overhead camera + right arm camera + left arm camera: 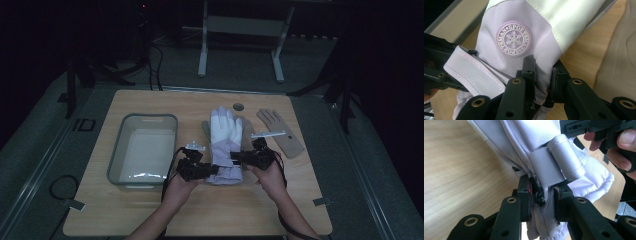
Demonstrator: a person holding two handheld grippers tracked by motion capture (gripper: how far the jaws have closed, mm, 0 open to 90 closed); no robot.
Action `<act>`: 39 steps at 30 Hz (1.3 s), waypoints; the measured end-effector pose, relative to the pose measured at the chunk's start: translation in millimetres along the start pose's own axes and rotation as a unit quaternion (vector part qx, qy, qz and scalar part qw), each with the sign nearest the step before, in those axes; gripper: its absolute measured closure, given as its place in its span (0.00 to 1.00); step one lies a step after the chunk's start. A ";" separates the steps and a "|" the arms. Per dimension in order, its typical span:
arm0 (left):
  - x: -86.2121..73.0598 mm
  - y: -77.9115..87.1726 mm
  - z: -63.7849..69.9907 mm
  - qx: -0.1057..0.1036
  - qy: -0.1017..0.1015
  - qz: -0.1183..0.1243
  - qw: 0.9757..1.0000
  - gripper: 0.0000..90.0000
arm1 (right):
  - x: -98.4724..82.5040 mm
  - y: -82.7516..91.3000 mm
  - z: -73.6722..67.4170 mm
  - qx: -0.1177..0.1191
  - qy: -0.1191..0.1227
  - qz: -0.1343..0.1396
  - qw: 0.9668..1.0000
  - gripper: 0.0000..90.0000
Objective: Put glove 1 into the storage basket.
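Observation:
A white and lilac ski glove [225,140] lies lengthwise in the middle of the wooden table [150,215], fingers pointing away from the person. My left gripper [204,170] is shut on the left side of its lilac cuff. In the left gripper view the pads pinch the fabric [543,188] just below the cuff's strap [546,165]. My right gripper [241,159] is shut on the cuff's right side. The right gripper view has its jaws [544,67] clamped on the fabric under a round snowflake badge [513,38]. The cuff end looks raised off the wood.
A grey rectangular bin [116,150] stands left of the glove, close to my left hand. A tan glove [280,131] lies flat at the right. Another beige glove [205,128] peeks out from under the white one. A small round hole [238,107] sits near the table's far edge.

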State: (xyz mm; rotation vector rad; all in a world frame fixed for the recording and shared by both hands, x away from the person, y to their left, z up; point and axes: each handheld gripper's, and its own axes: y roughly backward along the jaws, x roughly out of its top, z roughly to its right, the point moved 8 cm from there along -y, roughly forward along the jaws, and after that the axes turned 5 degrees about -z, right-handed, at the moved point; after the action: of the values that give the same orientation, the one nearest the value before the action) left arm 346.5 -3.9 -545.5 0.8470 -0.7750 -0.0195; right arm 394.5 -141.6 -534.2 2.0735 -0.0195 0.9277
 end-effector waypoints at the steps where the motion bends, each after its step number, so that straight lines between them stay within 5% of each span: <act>1: 1.8 2.8 -0.2 0.001 -0.001 0.001 1.000 0.80 | 2.5 1.2 -2.0 0.000 0.002 0.002 1.000 0.85; 20: 21.1 70.6 -17.0 0.019 -0.042 -0.004 0.999 0.80 | 52.9 6.7 -53.8 0.000 0.019 0.032 0.999 0.85; 39: -8.8 155.4 -81.2 0.060 -0.027 -0.020 0.998 0.80 | 93.4 -58.9 -132.2 0.040 0.030 0.027 0.998 0.85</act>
State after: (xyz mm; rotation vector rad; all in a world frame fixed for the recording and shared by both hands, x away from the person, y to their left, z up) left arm 347.4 158.4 -478.6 0.9786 -0.8153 -0.0323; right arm 401.2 17.3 -468.1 2.1267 -0.0065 1.0387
